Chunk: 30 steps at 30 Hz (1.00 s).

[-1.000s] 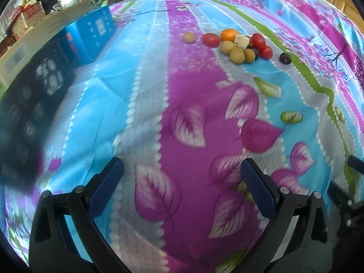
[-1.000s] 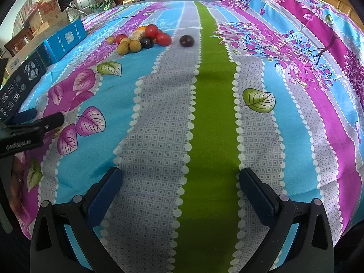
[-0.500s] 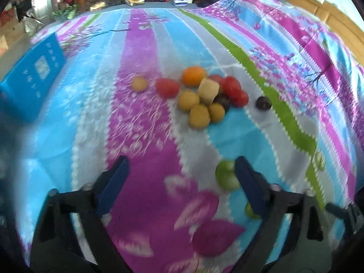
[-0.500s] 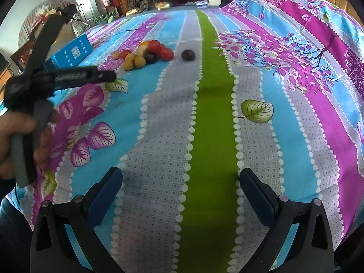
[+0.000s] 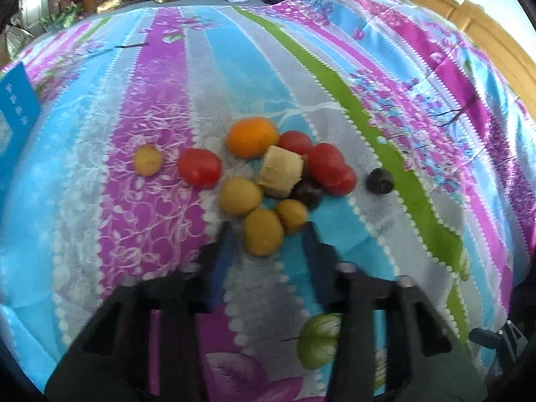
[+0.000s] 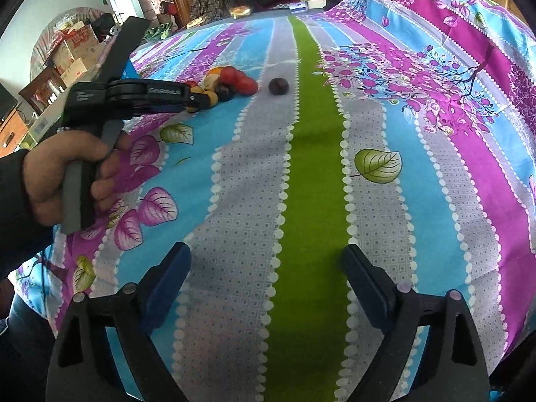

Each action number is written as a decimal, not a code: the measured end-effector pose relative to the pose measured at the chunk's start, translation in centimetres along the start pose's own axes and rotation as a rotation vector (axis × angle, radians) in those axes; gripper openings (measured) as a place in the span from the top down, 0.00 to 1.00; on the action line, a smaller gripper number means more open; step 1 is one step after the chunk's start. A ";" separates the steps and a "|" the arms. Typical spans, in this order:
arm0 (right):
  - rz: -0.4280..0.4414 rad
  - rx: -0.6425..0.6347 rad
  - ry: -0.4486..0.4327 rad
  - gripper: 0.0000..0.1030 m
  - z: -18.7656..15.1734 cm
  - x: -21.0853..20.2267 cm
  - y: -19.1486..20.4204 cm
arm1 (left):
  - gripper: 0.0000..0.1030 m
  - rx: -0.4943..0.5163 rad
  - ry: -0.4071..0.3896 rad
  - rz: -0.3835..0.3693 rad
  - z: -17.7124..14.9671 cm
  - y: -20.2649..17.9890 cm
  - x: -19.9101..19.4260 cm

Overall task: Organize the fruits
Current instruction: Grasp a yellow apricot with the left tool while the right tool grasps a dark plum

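A pile of fruit lies on the striped bedsheet: an orange point(image 5: 252, 136), red tomatoes point(image 5: 199, 166), a banana piece point(image 5: 280, 171), yellow-brown fruits point(image 5: 240, 195) and dark plums. One dark plum point(image 5: 380, 181) lies apart to the right; it also shows in the right wrist view point(image 6: 278, 86). My left gripper point(image 5: 268, 234) is open, its fingers on either side of the nearest yellow-brown fruit point(image 5: 262, 231). My right gripper point(image 6: 266, 278) is open and empty, low over the grey and green stripes, far from the pile point(image 6: 231, 78).
A blue box point(image 5: 13, 114) stands at the left edge. The hand holding the left gripper point(image 6: 67, 167) shows at the left in the right wrist view. Clutter and boxes point(image 6: 73, 50) lie beyond the bed. A wooden headboard point(image 5: 469, 30) runs along the right.
My left gripper has moved forward to the fruit pile and its fingers have narrowed around the nearest yellow-brown fruit. The right gripper has stayed nearly still.
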State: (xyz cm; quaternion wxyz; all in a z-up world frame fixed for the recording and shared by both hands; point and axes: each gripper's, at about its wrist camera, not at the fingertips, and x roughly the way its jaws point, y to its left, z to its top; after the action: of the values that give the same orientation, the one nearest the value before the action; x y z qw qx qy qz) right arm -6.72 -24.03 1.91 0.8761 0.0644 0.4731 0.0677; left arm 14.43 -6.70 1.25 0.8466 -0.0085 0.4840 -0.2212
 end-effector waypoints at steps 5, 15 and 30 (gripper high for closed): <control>0.091 0.037 0.054 0.12 -0.6 -1.5 0.2 | 0.75 -0.005 -0.007 0.014 -0.9 0.3 -1.1; 0.249 -0.078 0.010 0.20 2.5 -6.9 2.4 | 0.75 -0.024 -0.039 -0.013 -3.3 1.1 -2.0; 0.029 -0.198 -0.012 0.60 15.5 8.5 -2.1 | 0.75 -0.047 -0.067 -0.043 -3.9 1.6 -2.0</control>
State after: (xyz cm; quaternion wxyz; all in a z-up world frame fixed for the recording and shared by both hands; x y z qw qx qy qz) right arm 11.06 -25.29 2.98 0.8800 -0.0151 0.4577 0.1264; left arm 10.98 -3.72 0.43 0.8570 -0.0464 0.4601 -0.2274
